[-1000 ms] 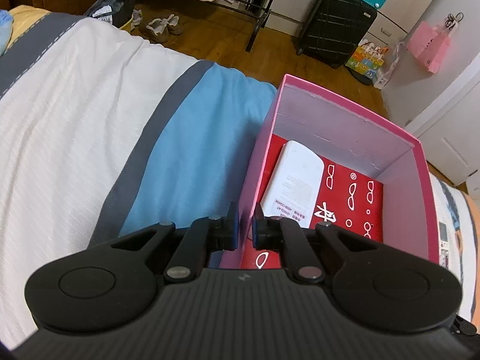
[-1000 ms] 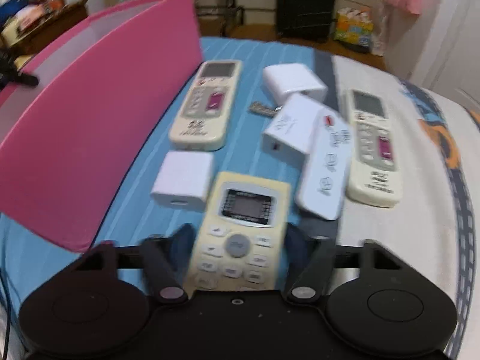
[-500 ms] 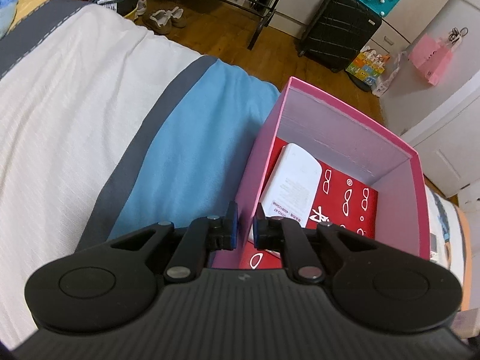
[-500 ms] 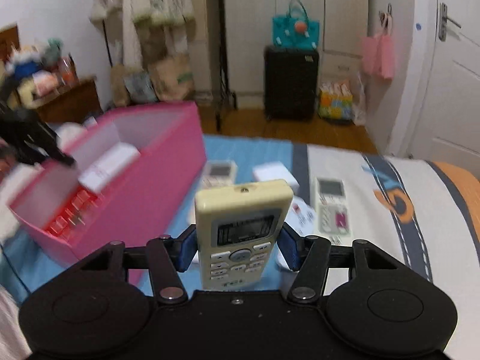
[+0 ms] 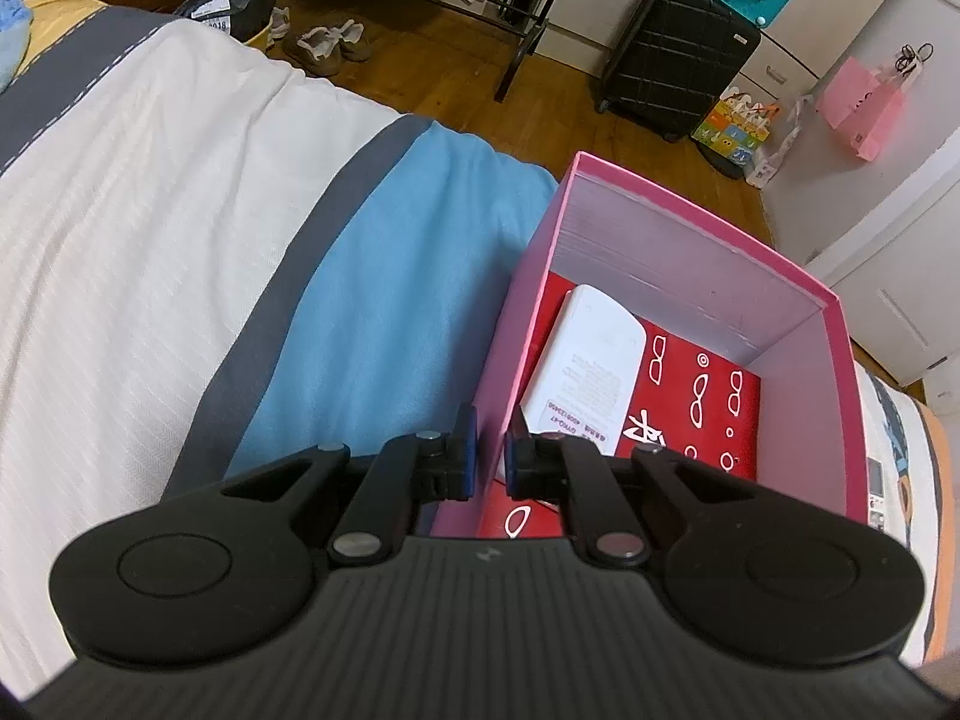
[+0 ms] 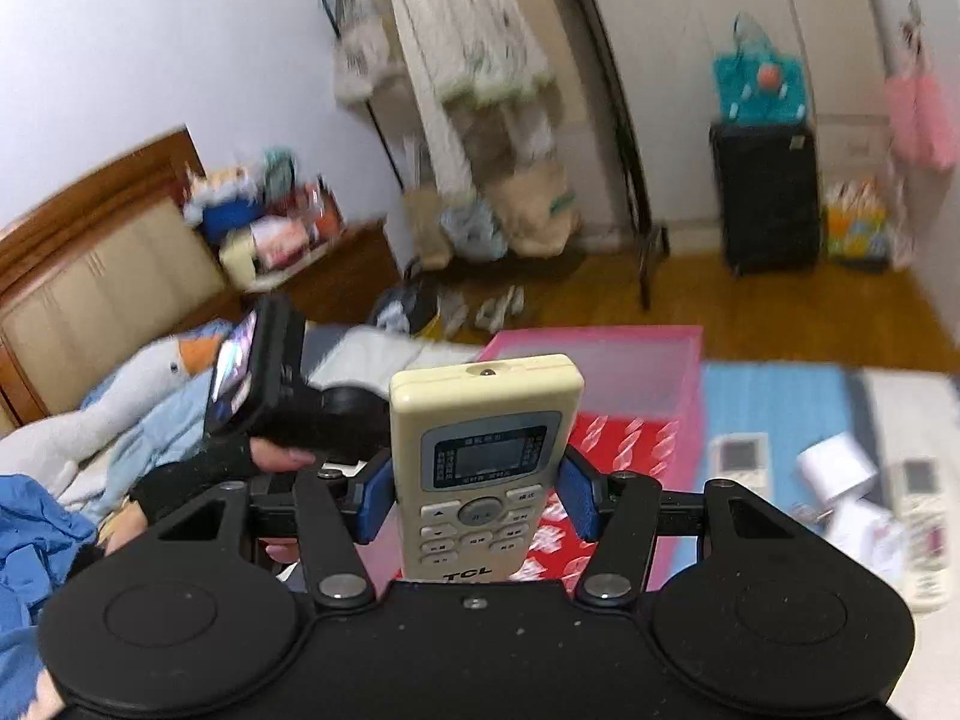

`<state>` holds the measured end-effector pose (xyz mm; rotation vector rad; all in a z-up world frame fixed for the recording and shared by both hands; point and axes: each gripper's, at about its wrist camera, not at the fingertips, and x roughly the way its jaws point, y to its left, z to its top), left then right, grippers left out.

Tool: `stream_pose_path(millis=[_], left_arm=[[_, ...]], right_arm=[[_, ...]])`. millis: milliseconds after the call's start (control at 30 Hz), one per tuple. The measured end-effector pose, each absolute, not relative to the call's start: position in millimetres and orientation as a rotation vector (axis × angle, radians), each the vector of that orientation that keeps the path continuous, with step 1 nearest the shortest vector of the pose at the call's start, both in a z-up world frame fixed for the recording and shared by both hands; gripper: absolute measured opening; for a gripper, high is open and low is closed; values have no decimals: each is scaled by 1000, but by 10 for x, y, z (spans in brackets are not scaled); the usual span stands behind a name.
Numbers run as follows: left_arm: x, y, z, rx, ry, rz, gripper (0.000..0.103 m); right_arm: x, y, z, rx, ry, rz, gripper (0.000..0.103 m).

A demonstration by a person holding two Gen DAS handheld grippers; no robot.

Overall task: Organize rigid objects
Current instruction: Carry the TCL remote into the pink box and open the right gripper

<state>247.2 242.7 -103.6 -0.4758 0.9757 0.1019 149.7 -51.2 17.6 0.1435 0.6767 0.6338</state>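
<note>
A pink box [image 5: 684,264] stands on the bed, with a red glasses-print floor [image 5: 714,408]. Inside it a white remote [image 5: 591,372] lies face down. My left gripper [image 5: 489,459] is shut on the box's near left wall, one pad outside and one inside. My right gripper [image 6: 477,498] is shut on a cream TCL remote [image 6: 486,420], buttons up, held in the air in front of the pink box [image 6: 630,372]. On the blue sheet to the right lie two more cream remotes [image 6: 741,459] [image 6: 921,516] and white adapters [image 6: 837,471], all blurred.
A person's gloved hand [image 6: 198,474] is at the left. A plush goose [image 6: 120,390] and blue clothes lie by the headboard. Beyond the bed's edge are shoes [image 5: 327,45], a clothes rack [image 6: 480,90] and a black suitcase [image 5: 672,54].
My right gripper lifted the cream remote off the bed and swung it up and left, in front of the pink box. The left gripper kept its hold on the box wall.
</note>
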Motion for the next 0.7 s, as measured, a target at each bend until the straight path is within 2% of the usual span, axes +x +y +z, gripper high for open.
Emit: stream_pose_path(millis=[267, 433, 700], left_arm=[[2476, 2472, -1056, -490, 972, 92, 9], [2465, 2462, -1060, -474, 964, 75, 9], [2466, 2475, -1077, -482, 961, 70, 9]], right_arm=[[2003, 110, -330, 92, 769, 532, 62], [2394, 309, -600, 72, 892, 433, 62], [3037, 404, -810, 129, 1024, 224, 62]])
